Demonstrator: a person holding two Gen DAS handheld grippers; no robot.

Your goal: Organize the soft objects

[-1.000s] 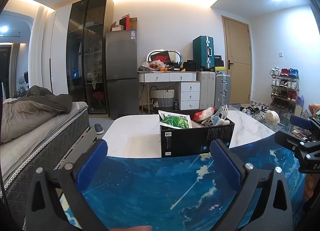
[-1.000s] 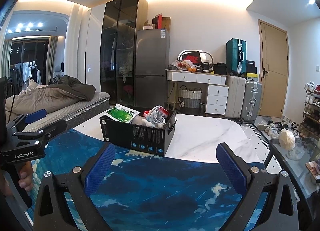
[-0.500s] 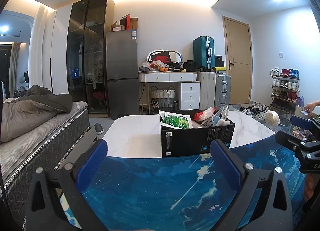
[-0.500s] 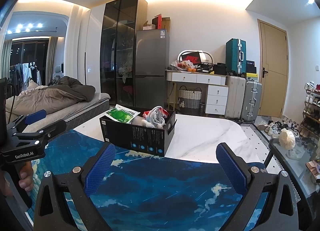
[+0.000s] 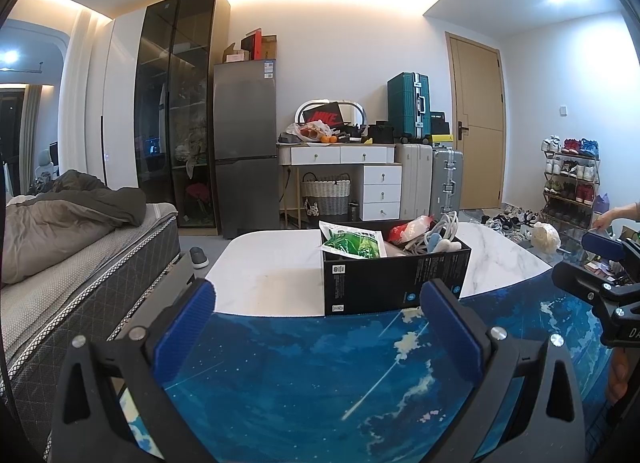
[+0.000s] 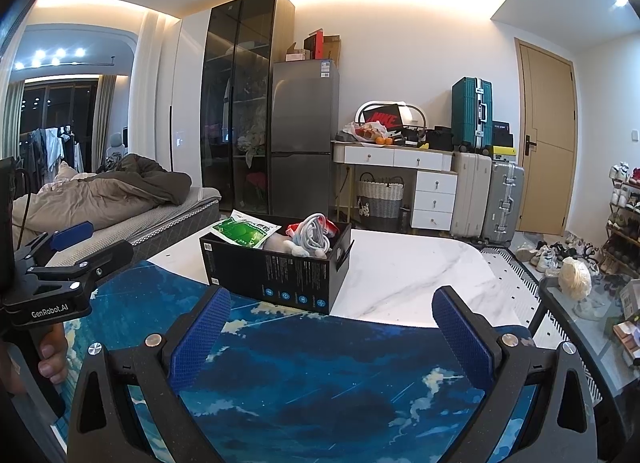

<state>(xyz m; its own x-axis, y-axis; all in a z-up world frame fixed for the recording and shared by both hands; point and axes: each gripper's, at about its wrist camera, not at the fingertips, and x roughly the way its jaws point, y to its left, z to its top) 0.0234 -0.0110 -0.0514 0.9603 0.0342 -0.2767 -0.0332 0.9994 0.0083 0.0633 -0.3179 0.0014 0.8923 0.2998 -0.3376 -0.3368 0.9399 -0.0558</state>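
Note:
A black cardboard box (image 5: 394, 281) (image 6: 276, 271) stands on the white marble table at the far edge of a blue mat (image 5: 320, 375). It holds a green packet (image 5: 354, 245) (image 6: 244, 229), a red-and-white bag (image 5: 408, 229), a white cable bundle (image 6: 316, 231) and a grey plush (image 6: 288, 245). My left gripper (image 5: 316, 315) is open and empty, above the mat, short of the box. My right gripper (image 6: 330, 323) is open and empty, to the box's right. Each gripper shows in the other's view (image 6: 68, 263) (image 5: 600, 275).
A bed with a brown duvet (image 5: 60, 231) runs along the table's left. A glass side table (image 6: 592, 303) with a cream ball-like object (image 6: 574, 277) stands right. Fridge (image 5: 246, 143), desk, suitcases and shoe rack (image 5: 570, 183) line the far walls.

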